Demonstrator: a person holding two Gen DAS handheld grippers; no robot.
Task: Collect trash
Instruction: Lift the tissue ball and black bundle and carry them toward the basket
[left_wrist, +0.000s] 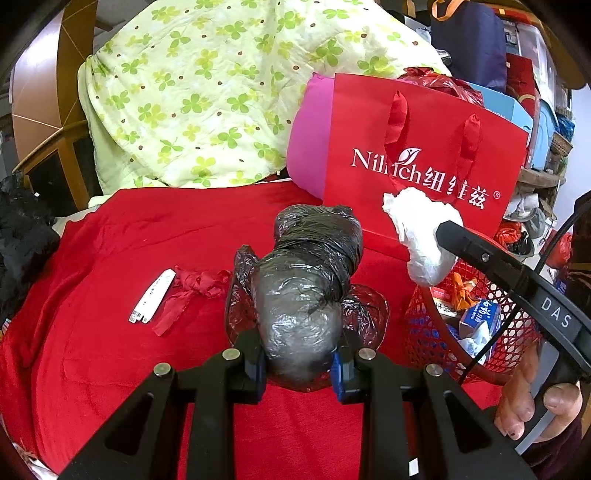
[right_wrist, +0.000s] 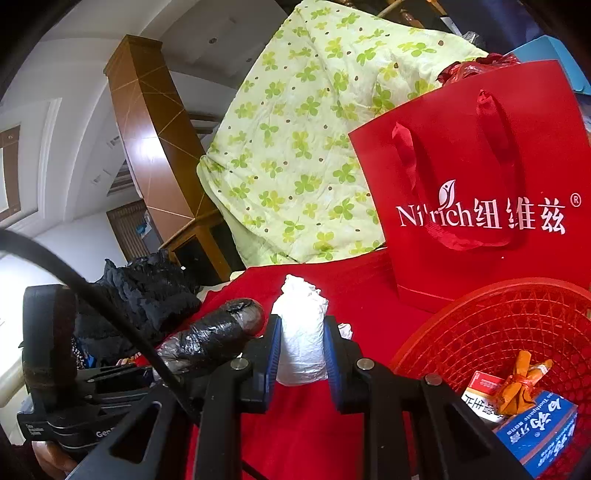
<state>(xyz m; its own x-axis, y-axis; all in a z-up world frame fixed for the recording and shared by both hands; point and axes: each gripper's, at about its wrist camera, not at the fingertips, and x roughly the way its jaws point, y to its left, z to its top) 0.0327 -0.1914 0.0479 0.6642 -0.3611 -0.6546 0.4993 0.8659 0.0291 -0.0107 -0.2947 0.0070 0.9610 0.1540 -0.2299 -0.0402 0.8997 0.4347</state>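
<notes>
Over the red blanket (left_wrist: 110, 350), the left gripper (left_wrist: 299, 363) clamps a black plastic bundle (left_wrist: 306, 288); the right gripper (right_wrist: 301, 354) pinches a white tissue wad (right_wrist: 301, 339). Either load may slip and miss the red mesh basket (right_wrist: 498, 325), since both grips are partial.

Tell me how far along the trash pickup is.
Done: boxes and an orange wrapper lie in the red basket. In hand: left gripper holds the black plastic bundle; right gripper holds the white tissue wad. Left: white tube and red ribbon scrap.

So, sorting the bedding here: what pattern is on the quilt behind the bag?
Pale green with green clovers and small brown dots on the quilt; left wrist view.
</notes>
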